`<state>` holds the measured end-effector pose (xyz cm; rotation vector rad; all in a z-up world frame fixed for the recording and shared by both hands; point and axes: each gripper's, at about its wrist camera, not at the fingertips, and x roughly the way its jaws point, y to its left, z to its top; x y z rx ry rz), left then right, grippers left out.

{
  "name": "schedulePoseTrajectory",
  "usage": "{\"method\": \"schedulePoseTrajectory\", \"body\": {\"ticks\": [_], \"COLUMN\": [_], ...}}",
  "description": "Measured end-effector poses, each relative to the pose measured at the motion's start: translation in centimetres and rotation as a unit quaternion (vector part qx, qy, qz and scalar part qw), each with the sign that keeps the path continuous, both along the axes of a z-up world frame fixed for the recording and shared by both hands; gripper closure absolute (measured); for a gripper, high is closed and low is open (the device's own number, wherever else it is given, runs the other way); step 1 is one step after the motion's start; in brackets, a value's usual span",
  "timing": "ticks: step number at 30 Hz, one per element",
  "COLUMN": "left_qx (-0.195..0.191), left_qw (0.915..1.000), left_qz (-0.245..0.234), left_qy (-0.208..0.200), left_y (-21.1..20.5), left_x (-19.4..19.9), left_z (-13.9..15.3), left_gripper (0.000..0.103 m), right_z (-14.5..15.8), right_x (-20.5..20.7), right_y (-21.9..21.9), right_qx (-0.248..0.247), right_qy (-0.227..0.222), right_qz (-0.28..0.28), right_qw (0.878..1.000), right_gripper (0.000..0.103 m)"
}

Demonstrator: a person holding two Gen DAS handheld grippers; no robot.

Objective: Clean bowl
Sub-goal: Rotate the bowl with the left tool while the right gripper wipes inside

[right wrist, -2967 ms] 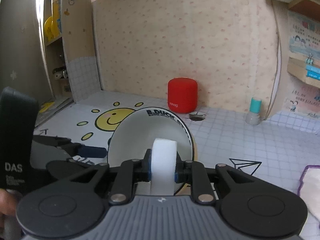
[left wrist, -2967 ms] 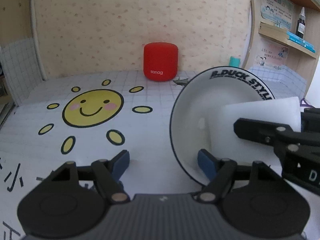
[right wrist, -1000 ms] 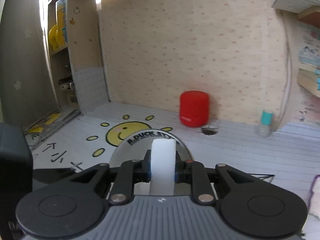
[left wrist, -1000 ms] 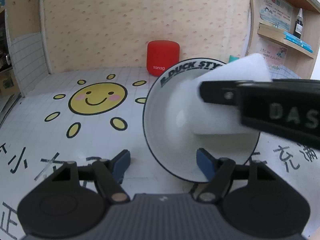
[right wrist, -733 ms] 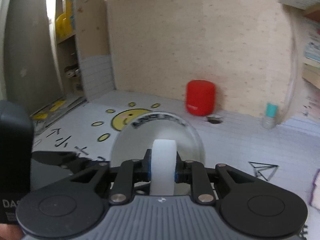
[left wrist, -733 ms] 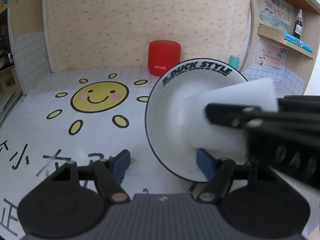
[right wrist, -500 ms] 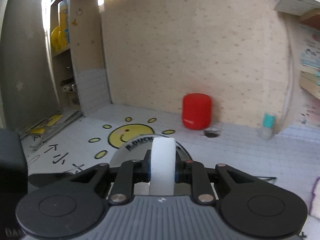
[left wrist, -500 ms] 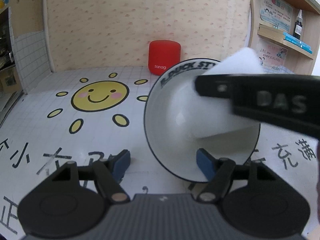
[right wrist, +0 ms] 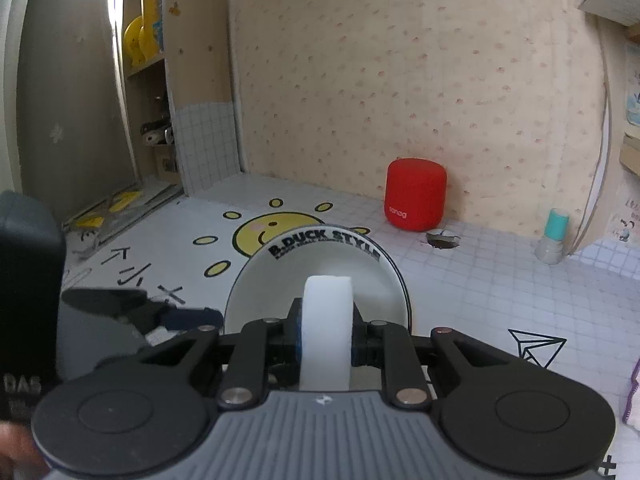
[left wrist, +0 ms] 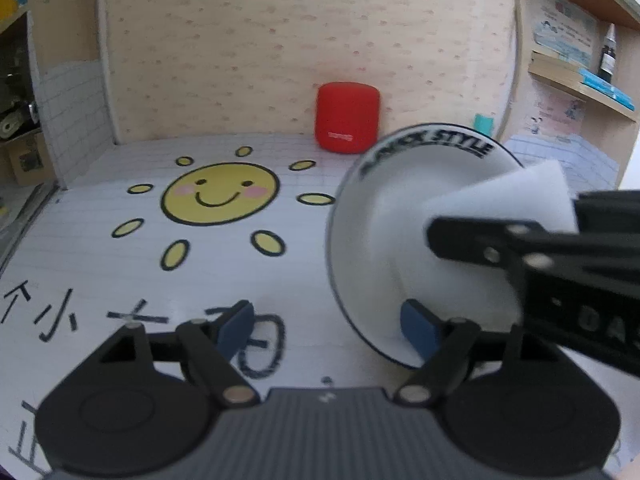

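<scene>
A white bowl [left wrist: 380, 240] with a black lettered rim stands tilted on its edge on the table mat, its inside facing both cameras. My left gripper [left wrist: 328, 330] has its jaws opening. Only its right blue pad [left wrist: 420, 332] is at the bowl's lower rim, and the left pad stands well clear, with nothing pinched between them. My right gripper [right wrist: 326, 340] is shut on a white sponge [right wrist: 328, 320]. The sponge [left wrist: 512, 196] reaches into the bowl [right wrist: 320, 264] from the right in the left wrist view. A left finger's blue pad [right wrist: 188, 317] lies by the bowl's left rim.
A red speaker [left wrist: 347, 118] stands at the back wall, with a teal-capped bottle [right wrist: 554, 240] to its right. A yellow sun drawing [left wrist: 219, 194] covers the mat on the left. Shelves [left wrist: 580, 80] hang at the right, and a cupboard [right wrist: 152, 80] stands at the left.
The left jaws have spread a little wider. The sponge has slid from the bowl's upper rim down and to the right inside it. The bowl stays tilted.
</scene>
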<state>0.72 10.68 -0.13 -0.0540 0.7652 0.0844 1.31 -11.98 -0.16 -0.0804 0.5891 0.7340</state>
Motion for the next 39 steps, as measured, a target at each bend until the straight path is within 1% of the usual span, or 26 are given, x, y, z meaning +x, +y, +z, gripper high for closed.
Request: {"method": "schedulePoseTrajectory", "body": {"ticks": [5,7,10,11,12,15,17,19,22,24,27,30,33,35,39], "left_qx": [0.002,0.002,0.004,0.004,0.006,0.004,0.005,0.006,0.007,0.008,0.009,0.008,0.006,0.007,0.009], "left_qw": [1.0000,1.0000,1.0000,1.0000,1.0000,1.0000,1.0000,1.0000,1.0000,1.0000,1.0000,0.9999,1.0000,0.9999,0.9999], "left_qz": [0.003,0.002,0.000,0.000,0.000,0.001,0.001,0.000,0.000,0.001,0.002,0.004,0.005,0.005,0.003], "left_qy": [0.003,0.003,0.003,0.003,0.003,0.000,0.000,0.000,0.000,-0.001,-0.003,-0.005,-0.006,-0.007,-0.004], "left_y": [-0.1,-0.3,-0.6,-0.7,-0.8,-0.9,-0.9,-0.8,-0.9,-1.0,-1.0,-1.0,-0.8,-0.6,0.0], "left_x": [-0.2,-0.4,-0.6,-0.7,-0.8,-1.1,-1.1,-1.2,-1.2,-1.2,-1.2,-1.4,-1.5,-1.6,-1.6], "left_z": [0.1,0.1,0.0,0.0,0.0,0.0,0.0,0.0,-0.1,-0.1,-0.1,-0.1,0.0,0.0,0.0], "left_gripper": [0.021,0.021,0.021,0.021,0.022,0.022,0.022,0.022,0.022,0.022,0.022,0.022,0.023,0.023,0.021], "right_z": [0.0,0.1,0.5,0.6,0.7,0.7,0.5,0.2,0.0,0.1,0.7,1.0,0.8,0.3,0.0], "right_x": [-0.5,-0.7,-0.3,0.2,0.4,0.6,0.5,0.0,-0.3,-0.3,0.2,0.2,-0.1,-0.3,-0.5], "right_y": [-0.3,-0.2,-0.3,-0.3,-0.2,1.1,1.3,1.3,0.7,0.3,0.2,1.5,2.4,2.5,2.1], "right_qx": [-0.018,-0.026,-0.015,0.005,0.012,0.029,0.031,0.018,0.010,0.003,0.026,0.029,0.022,0.019,0.008], "right_qy": [-0.014,-0.027,-0.031,-0.022,-0.019,-0.013,-0.003,-0.006,-0.008,-0.017,-0.019,-0.027,-0.022,-0.010,-0.004], "right_qz": [-0.016,-0.030,-0.041,-0.039,-0.038,-0.006,0.005,0.010,-0.001,-0.019,-0.031,-0.013,0.011,0.020,0.025], "right_qw": [1.000,0.999,0.999,0.999,0.999,0.999,1.000,1.000,1.000,1.000,0.999,0.999,0.999,1.000,1.000], "right_gripper": [0.085,0.085,0.085,0.085,0.085,0.085,0.085,0.085,0.085,0.085,0.085,0.085,0.085,0.085,0.085]}}
